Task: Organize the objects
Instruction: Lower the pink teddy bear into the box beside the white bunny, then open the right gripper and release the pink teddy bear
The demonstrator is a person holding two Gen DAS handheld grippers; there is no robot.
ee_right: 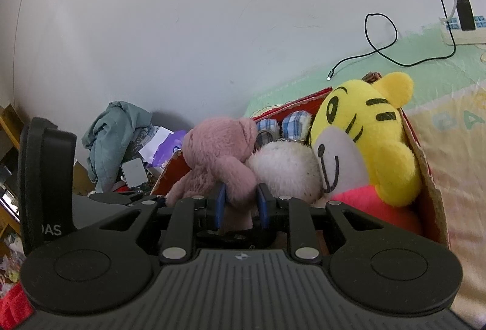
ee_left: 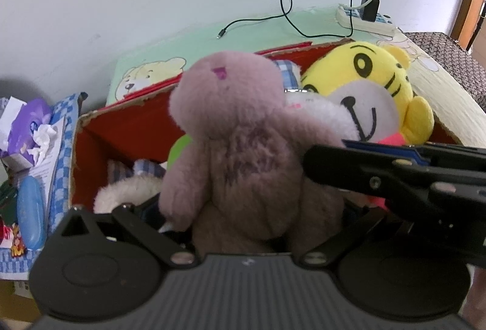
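Observation:
A pink plush bear sits upright in a red cardboard box. It leans on a white plush beside a yellow tiger plush. My right gripper is shut on one of the pink bear's limbs, pinched between its blue pads. In the left wrist view it reaches in from the right. My left gripper stands open and wide, with the bear's lower body between its jaws. Its left finger shows; the right one is hidden.
The box rests on a green and cream bear-print sheet. A power strip and a loose black cable lie by the wall. Left of the box are a purple tissue pack, a blue case and a teal cloth.

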